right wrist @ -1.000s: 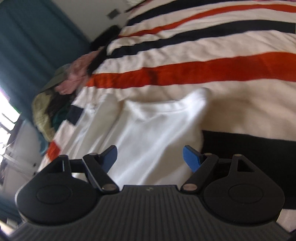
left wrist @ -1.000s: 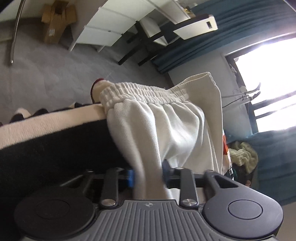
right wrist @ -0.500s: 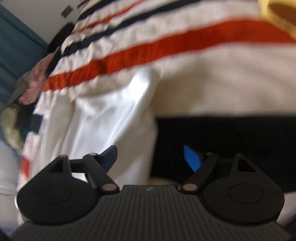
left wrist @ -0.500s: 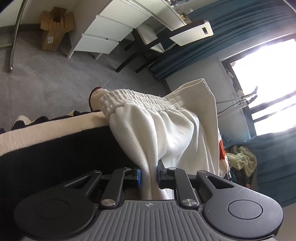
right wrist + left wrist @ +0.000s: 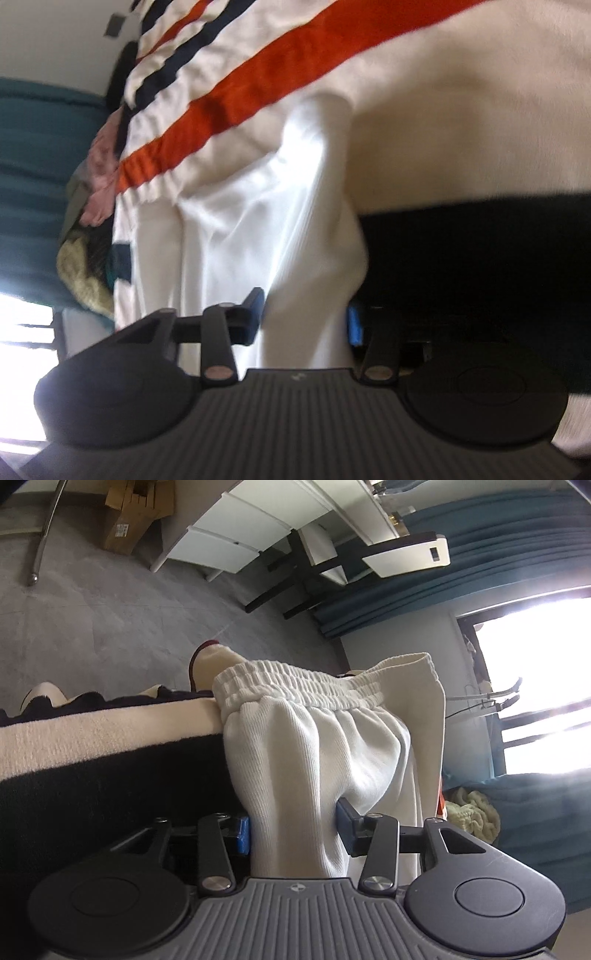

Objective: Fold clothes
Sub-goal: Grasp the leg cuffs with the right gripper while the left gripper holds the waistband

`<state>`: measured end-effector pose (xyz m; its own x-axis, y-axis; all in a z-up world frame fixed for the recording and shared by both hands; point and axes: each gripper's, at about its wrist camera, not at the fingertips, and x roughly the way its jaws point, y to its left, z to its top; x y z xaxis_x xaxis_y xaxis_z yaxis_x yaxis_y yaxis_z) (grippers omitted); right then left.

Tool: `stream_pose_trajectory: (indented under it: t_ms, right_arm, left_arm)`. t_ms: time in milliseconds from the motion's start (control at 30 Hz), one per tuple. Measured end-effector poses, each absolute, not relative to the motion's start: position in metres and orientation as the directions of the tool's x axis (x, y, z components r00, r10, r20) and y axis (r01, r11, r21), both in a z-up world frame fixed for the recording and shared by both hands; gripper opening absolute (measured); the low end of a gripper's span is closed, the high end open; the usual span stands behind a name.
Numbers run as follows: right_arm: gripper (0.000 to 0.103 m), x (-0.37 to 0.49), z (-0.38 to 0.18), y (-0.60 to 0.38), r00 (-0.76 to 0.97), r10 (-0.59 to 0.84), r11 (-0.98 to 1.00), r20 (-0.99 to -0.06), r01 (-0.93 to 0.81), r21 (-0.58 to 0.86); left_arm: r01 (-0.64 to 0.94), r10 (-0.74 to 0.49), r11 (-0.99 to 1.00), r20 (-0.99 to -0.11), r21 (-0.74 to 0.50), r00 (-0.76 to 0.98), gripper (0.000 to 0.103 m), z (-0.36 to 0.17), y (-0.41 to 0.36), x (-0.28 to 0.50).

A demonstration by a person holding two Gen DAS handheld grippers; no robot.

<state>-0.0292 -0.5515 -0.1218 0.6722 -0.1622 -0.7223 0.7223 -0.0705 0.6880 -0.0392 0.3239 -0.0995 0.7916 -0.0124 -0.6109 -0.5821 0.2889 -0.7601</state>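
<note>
Both grippers are on the white trousers [image 5: 317, 746] now, and that is the news of this moment. Half a second back the right gripper [image 5: 306, 317] was hanging wide open above the striped blanket [image 5: 443, 110] with nothing between its blue pads; now its jaws have drawn in around a bunched ridge of white cloth, one pad on either side of it. The right view is smeared with motion, so I cannot swear the pinch is firm, but the cloth fills the gap.

On the other side, the left gripper [image 5: 293, 829] looks looser than it was. Half a second ago its jaws were squeezed tight on a thin fold; now they stand further apart, with a thicker roll of ribbed fabric between the pads. It seems to be taking a fuller bite or easing its hold, and I cannot tell which.

The trousers lie on the bed near its edge, elastic waistband [image 5: 295, 686] puckered up at the far end in the left view, with grey carpet [image 5: 110, 620] beyond. Part of the garment is lifted towards the grippers, the rest draped on the blanket. A pile of other clothes [image 5: 88, 266] sits at the bed's far side.

With a hand on each side, the garment looks set to be lifted, spread or carried over into a fold; which fold is not settled.
</note>
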Motion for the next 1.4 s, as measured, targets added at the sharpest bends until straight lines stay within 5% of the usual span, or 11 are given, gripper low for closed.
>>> stream_pose_trajectory:
  t_ms: [33,100,200,700,1000,1400]
  right_arm:
    - [0.037,-0.029,-0.122,-0.554,0.662,-0.171,-0.079,-0.73,0.729,0.679]
    - [0.031,-0.029,-0.123,-0.556,0.652,-0.177,-0.083,-0.738,0.737,0.671]
    - [0.014,-0.032,-0.117,-0.554,0.664,-0.202,-0.037,-0.72,0.73,0.683]
    - [0.01,0.016,-0.023,-0.561,0.818,-0.236,0.253,-0.525,0.573,0.779]
    - [0.01,0.194,0.028,-0.538,0.769,-0.413,0.557,-0.488,0.637,0.532]
    - [0.011,0.352,-0.07,-0.532,0.694,-0.489,0.668,-0.528,0.687,0.284]
  left_arm:
    - [-0.584,0.004,0.293,-0.61,-0.757,0.792,0.043,-0.099,0.323,-0.04]
    - [-0.577,0.02,0.312,-0.602,-0.754,0.798,0.021,-0.096,0.323,-0.04]
    - [-0.545,0.034,0.364,-0.573,-0.756,0.818,0.013,-0.086,0.321,-0.043]
    - [-0.405,0.105,0.48,-0.407,-0.779,0.907,0.009,-0.005,0.316,-0.014]
    - [-0.46,0.201,0.633,-0.442,-0.623,0.874,0.01,0.029,0.291,0.171]
    - [-0.518,0.224,0.789,-0.631,-0.329,0.742,0.011,-0.037,0.27,0.408]
